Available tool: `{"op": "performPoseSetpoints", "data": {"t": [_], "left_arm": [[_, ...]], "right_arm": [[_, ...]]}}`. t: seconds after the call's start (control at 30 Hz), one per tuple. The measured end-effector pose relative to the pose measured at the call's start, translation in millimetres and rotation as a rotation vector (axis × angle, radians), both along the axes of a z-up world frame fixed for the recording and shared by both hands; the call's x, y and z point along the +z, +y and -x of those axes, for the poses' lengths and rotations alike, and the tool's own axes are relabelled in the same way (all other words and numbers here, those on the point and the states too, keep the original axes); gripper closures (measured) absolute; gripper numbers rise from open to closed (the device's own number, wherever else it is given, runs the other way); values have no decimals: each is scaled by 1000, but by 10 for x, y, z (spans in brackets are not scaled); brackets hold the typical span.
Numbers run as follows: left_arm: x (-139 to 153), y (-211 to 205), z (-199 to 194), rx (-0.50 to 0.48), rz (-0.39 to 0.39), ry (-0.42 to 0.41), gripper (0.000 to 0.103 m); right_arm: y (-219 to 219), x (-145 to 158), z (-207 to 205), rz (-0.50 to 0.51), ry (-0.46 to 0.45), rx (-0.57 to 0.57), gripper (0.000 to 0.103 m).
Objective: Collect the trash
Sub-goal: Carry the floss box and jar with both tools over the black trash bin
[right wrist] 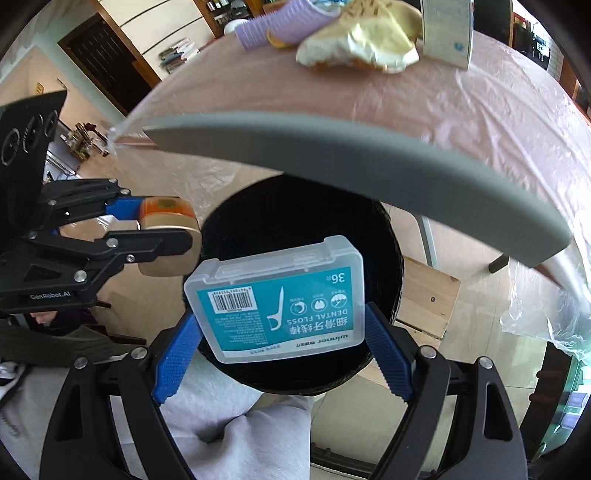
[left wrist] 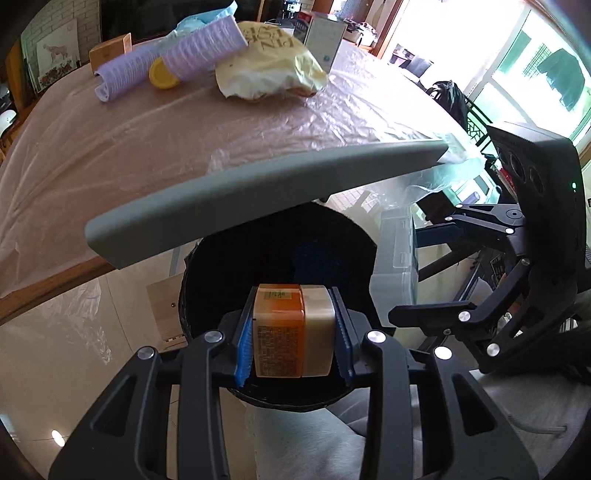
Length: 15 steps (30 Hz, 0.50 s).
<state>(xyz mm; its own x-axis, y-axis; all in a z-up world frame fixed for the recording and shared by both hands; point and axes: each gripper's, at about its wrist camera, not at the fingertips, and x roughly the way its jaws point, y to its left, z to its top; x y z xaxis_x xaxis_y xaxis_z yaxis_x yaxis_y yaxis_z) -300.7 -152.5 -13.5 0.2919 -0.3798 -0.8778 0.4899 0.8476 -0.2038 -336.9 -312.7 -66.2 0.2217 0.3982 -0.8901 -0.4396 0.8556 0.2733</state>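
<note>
Black mouth of the bin point(left wrist: 280, 258) fills the middle of the left wrist view, under the edge of the grey lid point(left wrist: 258, 192). The left gripper point(left wrist: 293, 334) is narrowly set, its blue pads clamped on an orange-and-cream box point(left wrist: 291, 330) that hangs over the near rim of the bin, not yet dropped. On the table point(left wrist: 147, 147) beyond, still to collect, lie a lilac roll point(left wrist: 166, 62), a yellow cap point(left wrist: 162, 74) touching it, and a crumpled wrapper point(left wrist: 269, 70). The right gripper point(left wrist: 424, 321) shows at the right edge.

From the right wrist view, the right gripper point(right wrist: 280, 343) stands wide, both pads pressed to the sides of a clear floss case point(right wrist: 277, 299), held above the bin point(right wrist: 303, 221) opening. The left gripper point(right wrist: 147, 229) with its box point(right wrist: 166, 236) is just beside the bin's left rim. The wrapper point(right wrist: 358, 44) and roll point(right wrist: 280, 22) wait on the table point(right wrist: 461, 110). By my judgement two pieces are a release away from binned; at least three remain.
</note>
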Motion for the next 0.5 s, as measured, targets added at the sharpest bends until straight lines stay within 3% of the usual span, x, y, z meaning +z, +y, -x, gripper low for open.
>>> {"op": "performPoseSetpoints", "data": {"t": [0.5], "left_arm": [[-286, -135, -66, -5, -47, 22, 66]], "right_arm": [[56, -319, -58, 58, 3, -31, 19]]}}
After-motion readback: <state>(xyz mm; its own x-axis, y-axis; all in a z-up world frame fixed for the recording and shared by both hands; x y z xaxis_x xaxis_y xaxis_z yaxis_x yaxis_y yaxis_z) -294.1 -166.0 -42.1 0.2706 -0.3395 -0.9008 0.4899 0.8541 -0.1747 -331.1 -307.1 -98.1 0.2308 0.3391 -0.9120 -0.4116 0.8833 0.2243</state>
